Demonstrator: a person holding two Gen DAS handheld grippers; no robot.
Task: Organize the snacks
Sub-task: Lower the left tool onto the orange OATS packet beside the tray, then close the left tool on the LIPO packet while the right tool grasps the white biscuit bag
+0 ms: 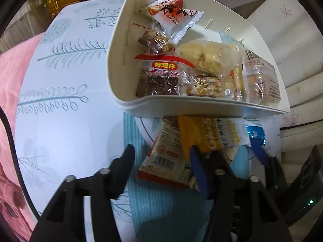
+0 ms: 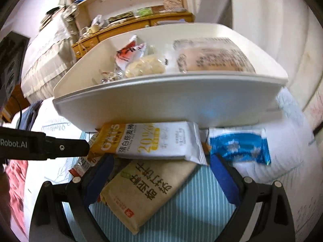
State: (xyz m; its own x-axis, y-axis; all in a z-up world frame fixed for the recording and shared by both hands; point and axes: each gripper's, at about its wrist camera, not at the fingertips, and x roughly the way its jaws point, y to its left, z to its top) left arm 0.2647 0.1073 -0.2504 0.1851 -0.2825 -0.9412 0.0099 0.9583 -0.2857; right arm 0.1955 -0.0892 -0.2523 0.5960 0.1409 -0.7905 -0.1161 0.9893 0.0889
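A white bin [image 1: 129,104] holds several wrapped snacks, among them a red-labelled date pack [image 1: 161,76] and a pale pastry [image 1: 206,58]. The bin also shows in the right wrist view [image 2: 161,104]. In front of it lie a yellow-and-white oats bar [image 2: 153,141], a beige cracker pack [image 2: 145,189], a blue packet [image 2: 240,147] and a red-edged packet [image 1: 165,157]. My left gripper [image 1: 161,161] is open over the red-edged packet. My right gripper [image 2: 161,169] is open, its fingers either side of the beige pack.
The snacks lie on a blue striped mat [image 2: 193,211] over a white leaf-print tablecloth [image 1: 66,109]. Pink fabric [image 1: 8,104] lies at the left. A wooden shelf unit [image 2: 133,20] with clutter stands behind the bin. My left gripper's arm [image 2: 44,145] reaches in from the left.
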